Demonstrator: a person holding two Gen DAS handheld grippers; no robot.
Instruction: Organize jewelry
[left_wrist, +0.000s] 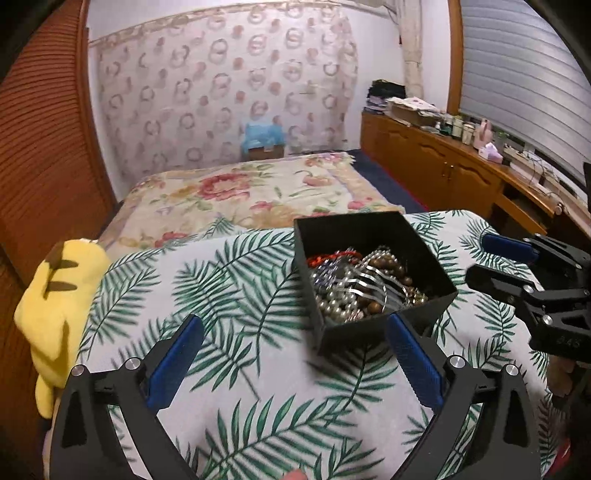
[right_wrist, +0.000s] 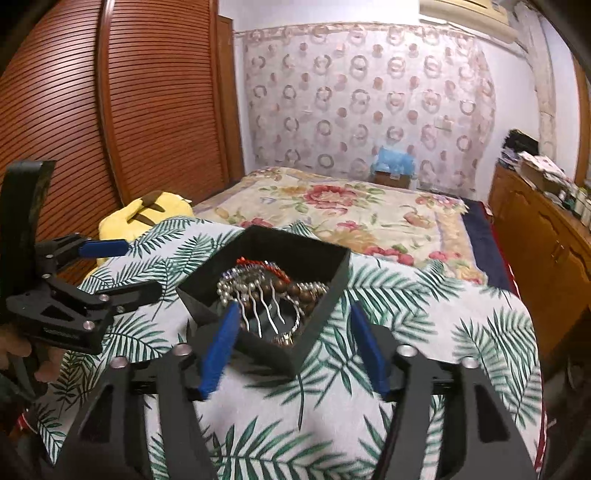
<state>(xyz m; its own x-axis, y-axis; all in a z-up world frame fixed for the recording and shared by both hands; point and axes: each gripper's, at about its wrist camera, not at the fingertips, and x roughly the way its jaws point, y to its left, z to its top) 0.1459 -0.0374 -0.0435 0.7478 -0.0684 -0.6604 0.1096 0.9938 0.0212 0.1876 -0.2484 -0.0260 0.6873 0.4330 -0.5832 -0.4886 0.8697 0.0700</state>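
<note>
A black open box stands on a palm-leaf cloth. It holds a heap of jewelry: pearl strings, brown wooden beads, red beads and a silver hair comb. My left gripper is open wide over the cloth with nothing between its fingers, and the box's near corner lies just beyond its right pad. My right gripper is open with the box reaching its near corner in between the pads. The left pad overlaps the box wall; the right pad stands apart from it. Each gripper shows in the other's view: right, left.
A yellow plush toy lies at the cloth's left edge. Beyond it stretches a floral bedspread. A wooden cabinet with clutter runs along the right, and louvred wooden doors along the left. A person's hand holds the left gripper.
</note>
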